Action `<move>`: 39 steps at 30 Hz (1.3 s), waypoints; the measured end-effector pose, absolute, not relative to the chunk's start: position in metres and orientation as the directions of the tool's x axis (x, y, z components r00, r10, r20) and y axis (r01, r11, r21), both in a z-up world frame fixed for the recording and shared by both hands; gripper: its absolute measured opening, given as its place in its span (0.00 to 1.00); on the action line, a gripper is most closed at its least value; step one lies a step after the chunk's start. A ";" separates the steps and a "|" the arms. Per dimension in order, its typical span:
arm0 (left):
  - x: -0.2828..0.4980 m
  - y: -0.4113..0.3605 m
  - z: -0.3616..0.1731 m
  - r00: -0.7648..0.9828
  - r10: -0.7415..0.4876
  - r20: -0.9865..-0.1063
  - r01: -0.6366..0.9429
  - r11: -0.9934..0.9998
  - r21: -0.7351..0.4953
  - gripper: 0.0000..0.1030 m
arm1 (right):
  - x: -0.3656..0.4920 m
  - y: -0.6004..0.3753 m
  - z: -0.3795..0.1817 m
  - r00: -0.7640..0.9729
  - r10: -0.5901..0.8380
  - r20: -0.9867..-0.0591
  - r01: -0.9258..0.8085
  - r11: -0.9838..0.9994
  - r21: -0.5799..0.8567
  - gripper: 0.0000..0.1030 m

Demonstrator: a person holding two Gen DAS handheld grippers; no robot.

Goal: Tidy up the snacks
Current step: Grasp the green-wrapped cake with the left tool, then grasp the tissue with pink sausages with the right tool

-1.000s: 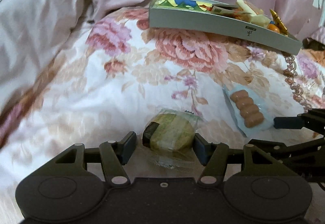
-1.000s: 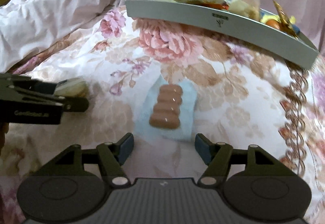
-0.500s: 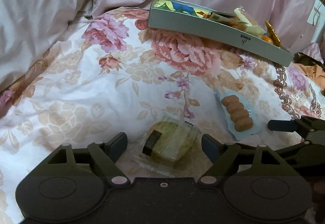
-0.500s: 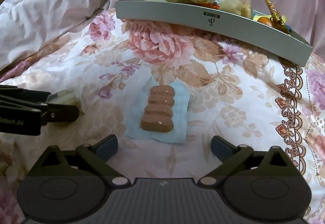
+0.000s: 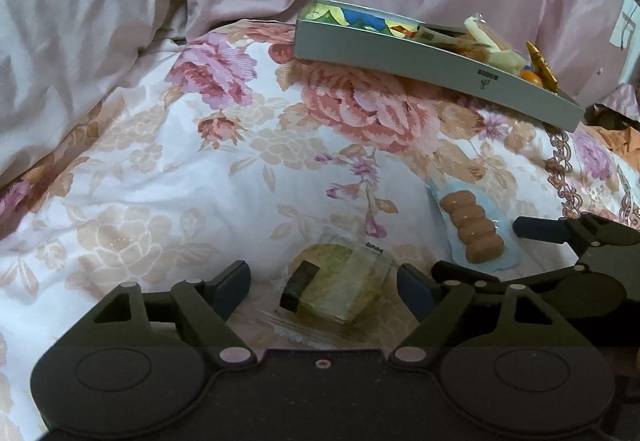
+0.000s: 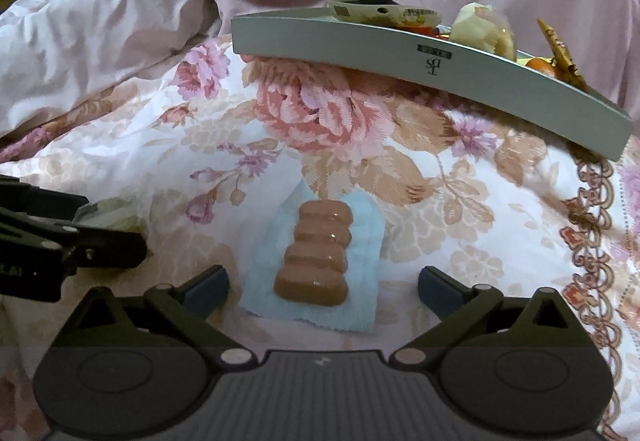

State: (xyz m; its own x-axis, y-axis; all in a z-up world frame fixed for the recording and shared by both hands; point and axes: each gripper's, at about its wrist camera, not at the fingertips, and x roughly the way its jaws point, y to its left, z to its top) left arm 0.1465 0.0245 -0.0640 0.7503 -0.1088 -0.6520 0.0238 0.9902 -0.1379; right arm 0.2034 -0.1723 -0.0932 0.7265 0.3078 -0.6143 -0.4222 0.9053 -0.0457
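A clear-wrapped green cake snack (image 5: 340, 283) with a dark strip lies on the floral bedspread between the wide-apart fingers of my open left gripper (image 5: 323, 283), untouched by either. A pale blue packet of brown sausage-shaped pieces (image 6: 316, 255) lies between the fingers of my open right gripper (image 6: 323, 291), which stands apart from it. In the left wrist view that packet (image 5: 472, 231) sits to the right, beside a right gripper finger (image 5: 536, 229). A grey tray (image 5: 400, 55) at the back holds several wrapped snacks; it also shows in the right wrist view (image 6: 400, 49).
Pink bedding (image 5: 100, 53) is bunched up at the left and behind the tray. The floral bedspread (image 5: 180, 177) spreads between the snacks and the tray. The left gripper's arm (image 6: 60, 245) juts in at the left of the right wrist view.
Both grippers have opened wider around their snacks. The left gripper drew back a little from the green snack. The right gripper moved closer to the blue packet over the last half second.
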 end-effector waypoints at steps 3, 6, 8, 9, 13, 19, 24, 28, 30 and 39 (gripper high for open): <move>0.148 0.020 -0.065 0.754 -0.092 -0.650 0.021 0.993 -0.116 0.78 | 0.208 -0.175 -0.094 0.719 0.326 -0.614 -0.423 0.906 -0.015 1.00; 0.149 0.017 -0.065 0.757 -0.083 -0.648 0.026 0.995 -0.098 0.65 | 0.207 -0.173 -0.094 0.722 0.326 -0.610 -0.428 0.903 -0.024 0.96; 0.148 0.018 -0.065 0.758 -0.093 -0.646 0.032 0.994 -0.105 0.58 | 0.204 -0.170 -0.093 0.727 0.332 -0.601 -0.442 0.896 -0.040 0.90; 0.148 0.018 -0.065 0.758 -0.095 -0.645 0.033 0.994 -0.107 0.57 | 0.202 -0.169 -0.093 0.729 0.336 -0.597 -0.450 0.892 -0.048 0.85; 0.147 0.016 -0.065 0.761 -0.104 -0.641 0.044 0.993 -0.108 0.52 | 0.196 -0.163 -0.091 0.729 0.361 -0.582 -0.487 0.871 -0.070 0.65; 0.145 0.015 -0.064 0.773 -0.096 -0.627 0.044 0.994 -0.097 0.51 | 0.180 -0.145 -0.092 0.790 0.286 -0.542 -0.465 0.856 -0.226 0.63; 0.141 0.016 -0.062 0.791 -0.076 -0.607 0.028 0.996 -0.088 0.51 | 0.159 -0.123 -0.100 0.860 0.231 -0.455 -0.450 0.763 -0.464 0.59; 0.141 0.018 -0.061 0.796 -0.068 -0.601 0.018 0.996 -0.089 0.51 | 0.160 -0.123 -0.099 0.867 0.221 -0.447 -0.439 0.764 -0.473 0.58; 0.140 0.019 -0.061 0.800 -0.066 -0.597 0.014 0.996 -0.091 0.51 | 0.160 -0.124 -0.099 0.868 0.215 -0.447 -0.435 0.765 -0.476 0.58; 0.139 0.019 -0.060 0.808 -0.058 -0.587 0.008 0.996 -0.088 0.51 | 0.166 -0.133 -0.092 0.841 0.235 -0.488 -0.444 0.815 -0.372 0.55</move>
